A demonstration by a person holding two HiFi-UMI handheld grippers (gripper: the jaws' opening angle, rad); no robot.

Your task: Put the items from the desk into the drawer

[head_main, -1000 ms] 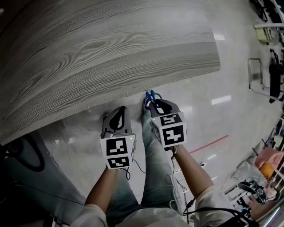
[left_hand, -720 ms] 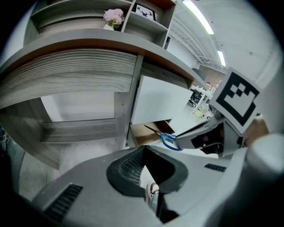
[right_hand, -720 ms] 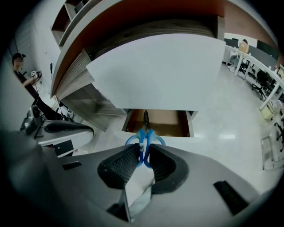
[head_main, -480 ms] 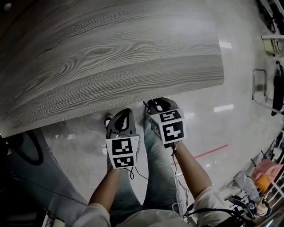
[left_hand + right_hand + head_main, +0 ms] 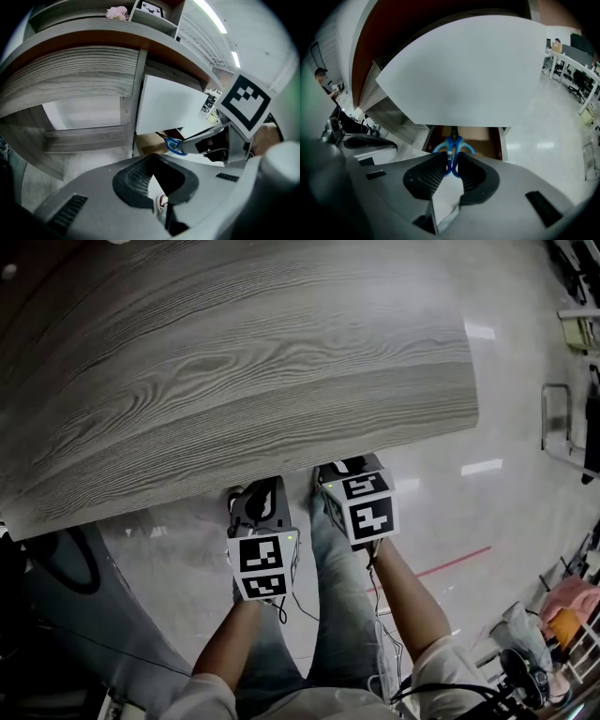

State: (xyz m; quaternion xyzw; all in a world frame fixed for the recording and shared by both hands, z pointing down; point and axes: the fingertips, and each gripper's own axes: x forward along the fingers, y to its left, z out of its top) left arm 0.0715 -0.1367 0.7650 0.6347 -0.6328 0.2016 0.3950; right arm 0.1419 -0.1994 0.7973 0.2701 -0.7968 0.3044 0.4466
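Observation:
Blue-handled scissors (image 5: pixel 452 146) are clamped between the pads of my right gripper (image 5: pixel 451 161), blades pointing forward into the open drawer (image 5: pixel 490 136) with its brown inside. In the left gripper view the scissors (image 5: pixel 174 146) stick out of the right gripper (image 5: pixel 206 140) just below the drawer's white front (image 5: pixel 168 105). My left gripper (image 5: pixel 152 160) is shut with nothing in it, beside the right one. In the head view both grippers, left (image 5: pixel 260 502) and right (image 5: pixel 345 469), sit at the near edge of the wood-grain desk (image 5: pixel 234 362), which hides the scissors and the drawer.
The person's jeans-clad legs (image 5: pixel 337 615) stand under the grippers on a glossy floor. A dark grey object (image 5: pixel 56 568) lies at the lower left. Clutter (image 5: pixel 562 606) lines the right side. A shelf with pink flowers (image 5: pixel 117 11) rises above the desk.
Both grippers have moved forward towards the desk's edge. The scissors' blue handles, seen a second ago in the head view, are now hidden under the desk top.

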